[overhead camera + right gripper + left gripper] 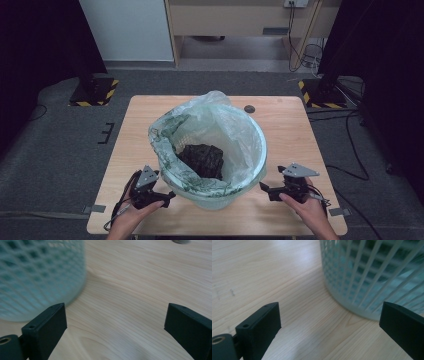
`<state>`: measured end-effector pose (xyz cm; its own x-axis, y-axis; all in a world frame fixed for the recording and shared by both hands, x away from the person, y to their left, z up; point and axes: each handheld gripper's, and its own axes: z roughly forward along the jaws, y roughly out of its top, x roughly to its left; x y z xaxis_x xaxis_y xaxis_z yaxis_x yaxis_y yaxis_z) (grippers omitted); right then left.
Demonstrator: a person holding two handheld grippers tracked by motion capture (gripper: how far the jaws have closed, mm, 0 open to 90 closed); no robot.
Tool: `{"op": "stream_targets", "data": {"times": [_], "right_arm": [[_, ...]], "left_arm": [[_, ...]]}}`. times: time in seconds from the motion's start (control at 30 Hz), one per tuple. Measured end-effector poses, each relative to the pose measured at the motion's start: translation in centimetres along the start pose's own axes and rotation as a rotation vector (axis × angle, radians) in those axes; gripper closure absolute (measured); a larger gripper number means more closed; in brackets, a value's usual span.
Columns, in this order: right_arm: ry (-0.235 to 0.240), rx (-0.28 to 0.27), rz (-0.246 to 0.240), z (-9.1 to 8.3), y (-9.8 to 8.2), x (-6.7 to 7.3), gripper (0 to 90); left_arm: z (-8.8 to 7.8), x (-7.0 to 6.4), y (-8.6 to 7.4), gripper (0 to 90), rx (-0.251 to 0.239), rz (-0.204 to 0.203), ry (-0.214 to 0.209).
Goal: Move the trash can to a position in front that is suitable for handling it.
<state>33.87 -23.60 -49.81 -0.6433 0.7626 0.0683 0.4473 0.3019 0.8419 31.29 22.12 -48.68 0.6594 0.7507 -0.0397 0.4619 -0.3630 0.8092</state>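
Basket [212, 192] with a bag [235, 130] sits mid-table [300, 130]. Left gripper [167, 197] waits at its 8 o'clock, right gripper [263, 188] at 4 o'clock, both spread wide, holding nothing.

Round grommet [249, 109] near table [150, 130] edge

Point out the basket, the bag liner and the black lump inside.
basket [362, 277]: left gripper view, its lattice wall.
bag liner [235, 130]: high view, its inner right side.
black lump [202, 159]: high view, its top middle.
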Motion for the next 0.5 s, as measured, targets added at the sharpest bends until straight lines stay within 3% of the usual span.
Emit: {"op": "stream_targets", "data": {"times": [0.03, 0.07, 0.1, 0.13, 0.27, 0.4, 0.5], "right_arm": [[0.000, 0.000, 0.000, 0.0, 0.0, 0.0, 4.4], [0.026, -0.004, -0.015, 0.4, 0.5, 1.2, 4.2], [0.026, -0.004, -0.015, 0.4, 0.5, 1.2, 4.2], [0.053, -0.015, -0.029, 0.7, 0.9, 2.1, 4.5], [0.093, -0.028, -0.029, 1.1, 1.4, 3.3, 5.1], [0.106, -0.045, -0.026, 1.3, 1.6, 3.6, 5.3], [0.089, -0.053, -0.020, 1.5, 1.7, 3.6, 5.5]], "left_arm": [[0.0, 0.0, 0.0, 3.0, 0.000, 0.000, 0.000], [0.0, -0.2, 0.2, 3.0, -0.015, 0.002, -0.001], [0.0, -0.2, 0.2, 3.0, -0.015, 0.002, -0.001], [0.0, -0.2, 0.4, 3.0, -0.030, -0.005, -0.004], [0.1, -0.4, 0.7, 2.9, -0.043, -0.004, -0.001], [0.5, -0.4, 0.8, 2.6, -0.045, -0.011, 0.008], [0.8, -0.2, 1.0, 2.7, -0.049, -0.025, 0.020]]}}
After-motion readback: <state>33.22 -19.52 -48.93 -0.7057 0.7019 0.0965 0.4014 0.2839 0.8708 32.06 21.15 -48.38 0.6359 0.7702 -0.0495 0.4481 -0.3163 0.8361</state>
